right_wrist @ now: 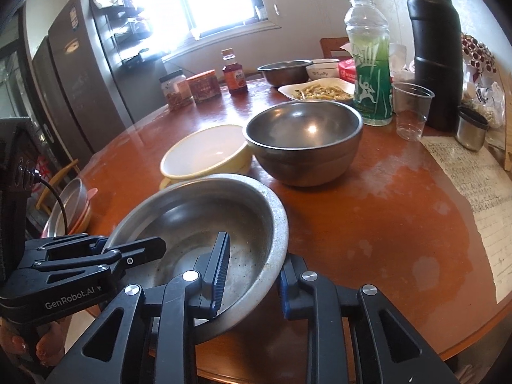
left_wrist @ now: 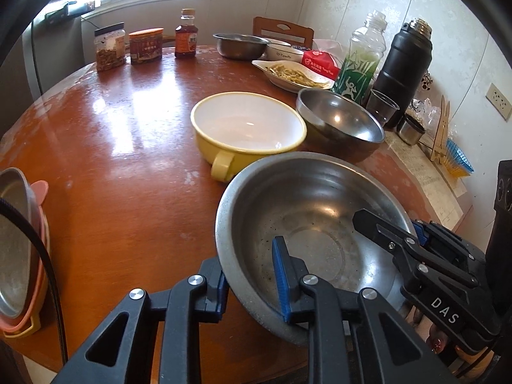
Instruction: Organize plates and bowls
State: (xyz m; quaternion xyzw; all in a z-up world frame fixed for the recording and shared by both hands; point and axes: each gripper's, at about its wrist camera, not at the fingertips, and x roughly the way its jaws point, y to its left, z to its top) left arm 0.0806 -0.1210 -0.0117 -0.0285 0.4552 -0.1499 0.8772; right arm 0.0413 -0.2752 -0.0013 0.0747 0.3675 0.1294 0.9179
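In the left wrist view, the left gripper (left_wrist: 251,283) at the bottom had its fingers clamped on the near rim of a wide dull metal bowl (left_wrist: 307,211) on the round brown counter (left_wrist: 121,166). A yellow bowl with a handle (left_wrist: 246,128) sat just behind it.

In the right wrist view, the right gripper (right_wrist: 252,275) at the bottom pinched the same bowl's rim, low and centre, with the left gripper at the lower left.
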